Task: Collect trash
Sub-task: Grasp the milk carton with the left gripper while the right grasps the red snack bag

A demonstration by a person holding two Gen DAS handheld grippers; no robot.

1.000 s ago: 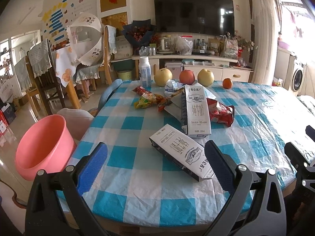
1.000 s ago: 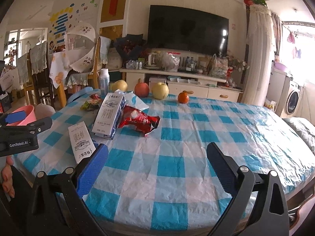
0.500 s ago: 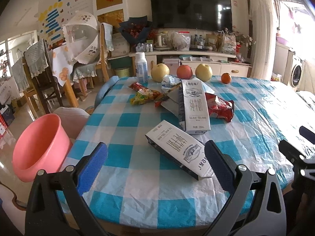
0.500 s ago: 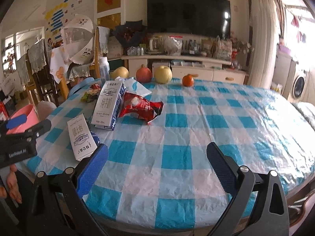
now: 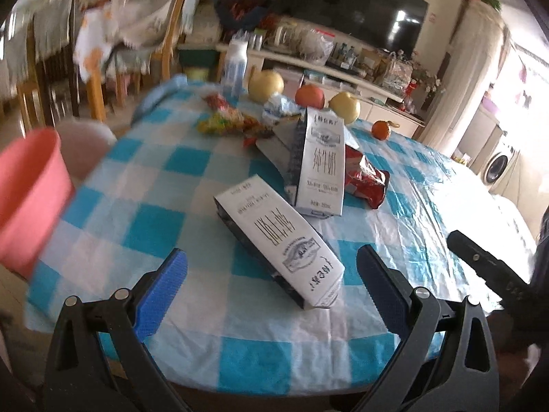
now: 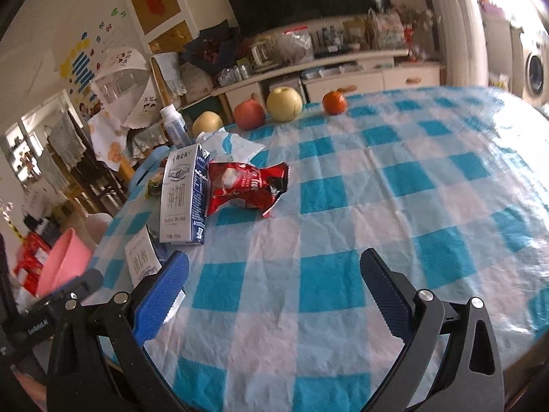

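Note:
Two white milk cartons lie on the blue-checked table. The near carton (image 5: 279, 240) lies just ahead of my open left gripper (image 5: 271, 281), its near end between the blue fingertips, untouched. The far carton (image 5: 319, 168) (image 6: 183, 194) lies beyond it, beside a red snack wrapper (image 5: 365, 180) (image 6: 245, 187). A yellow-green wrapper (image 5: 228, 122) and a crumpled white bag (image 5: 279, 110) lie farther back. My right gripper (image 6: 274, 290) hangs open over bare tablecloth, the wrapper well ahead on its left. The near carton (image 6: 140, 257) shows at its left finger.
A pink basin (image 5: 29, 189) (image 6: 60, 264) stands off the table's left edge. Two yellow pears, a red apple (image 6: 249, 115), an orange (image 6: 334, 102) and a white bottle (image 5: 235, 65) line the far side. Chairs and a TV cabinet stand behind. The right gripper's body (image 5: 487, 267) shows at right.
Both cameras have tilted and moved closer to the table. The left gripper has closed in on the near carton. The right view has swung leftwards toward the red wrapper. Both stay open.

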